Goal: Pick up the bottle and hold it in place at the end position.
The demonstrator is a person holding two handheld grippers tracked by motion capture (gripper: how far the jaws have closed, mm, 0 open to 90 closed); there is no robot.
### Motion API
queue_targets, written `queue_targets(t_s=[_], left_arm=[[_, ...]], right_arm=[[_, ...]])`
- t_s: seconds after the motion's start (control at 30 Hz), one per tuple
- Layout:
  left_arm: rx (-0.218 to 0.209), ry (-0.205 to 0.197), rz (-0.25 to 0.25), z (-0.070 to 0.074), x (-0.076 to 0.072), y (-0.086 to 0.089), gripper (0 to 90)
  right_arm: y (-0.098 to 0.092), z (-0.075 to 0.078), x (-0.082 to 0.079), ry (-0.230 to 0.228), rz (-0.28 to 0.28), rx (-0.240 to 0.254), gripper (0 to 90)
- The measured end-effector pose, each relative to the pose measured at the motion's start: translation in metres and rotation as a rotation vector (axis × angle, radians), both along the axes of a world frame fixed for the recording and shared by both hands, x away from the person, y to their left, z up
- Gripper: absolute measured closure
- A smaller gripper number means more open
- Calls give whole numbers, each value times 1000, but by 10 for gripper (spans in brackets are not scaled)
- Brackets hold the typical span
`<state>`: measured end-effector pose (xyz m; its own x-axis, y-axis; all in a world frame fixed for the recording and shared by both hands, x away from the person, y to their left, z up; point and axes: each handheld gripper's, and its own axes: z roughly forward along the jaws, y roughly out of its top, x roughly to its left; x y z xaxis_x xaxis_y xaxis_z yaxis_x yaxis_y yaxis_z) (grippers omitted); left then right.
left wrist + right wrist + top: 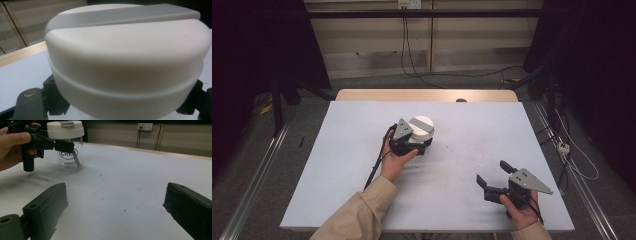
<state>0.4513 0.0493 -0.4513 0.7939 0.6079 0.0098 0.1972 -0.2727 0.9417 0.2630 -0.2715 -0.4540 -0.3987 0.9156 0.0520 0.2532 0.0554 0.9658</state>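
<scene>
We found the left gripper [418, 146] closed on the jar [70, 157], its black jaws clamped on the clear body just under the white lid [422, 126], as the right gripper view showed from across the table [462, 200]. In the left gripper view the lid [127, 57] loomed right above the jaws, with a grey flip tab [120, 16] lying across its top. The jar sat upright on the pale table top, near the middle and a little toward the far edge, and it seemed to rest on the surface rather than hang in the air, though the base was hard to read through the glass. The right gripper [493, 175] lay well apart, near the front right of the table, its jaws spread wide with nothing between them, pointing roughly toward the jar. We judged the work to be at an early stage: the jar was steadied and gripped, the lid was on and the tab looked shut, so the opening itself was not yet done. What seemed left was for the free gripper to come across and deal with the lid while the left one held the body firm.
</scene>
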Motion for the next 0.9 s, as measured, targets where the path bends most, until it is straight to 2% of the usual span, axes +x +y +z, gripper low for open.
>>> queue_targets(t_s=[0.2, 0.23, 0.3, 0.47, 0.57, 0.9], left_arm=[[4, -1, -1, -2, 0, -3, 184], [14, -2, -17, -2, 1, -4, 184], [19, -5, -18, -1, 1, -6, 185], [14, -13, -22, 0, 2, -10, 184], [30, -17, -29, -1, 3, -12, 184], [25, -12, -28, -2, 3, -9, 184]], right_arm=[[1, 0, 0, -2, 7, -2, 44], [1, 0, 0, -2, 7, -4, 44], [1, 0, 0, -2, 7, -3, 44], [1, 0, 0, 0, 5, -2, 44], [0, 0, 0, -1, 4, -2, 44], [1, -1, 1, 4, 11, -4, 44]])
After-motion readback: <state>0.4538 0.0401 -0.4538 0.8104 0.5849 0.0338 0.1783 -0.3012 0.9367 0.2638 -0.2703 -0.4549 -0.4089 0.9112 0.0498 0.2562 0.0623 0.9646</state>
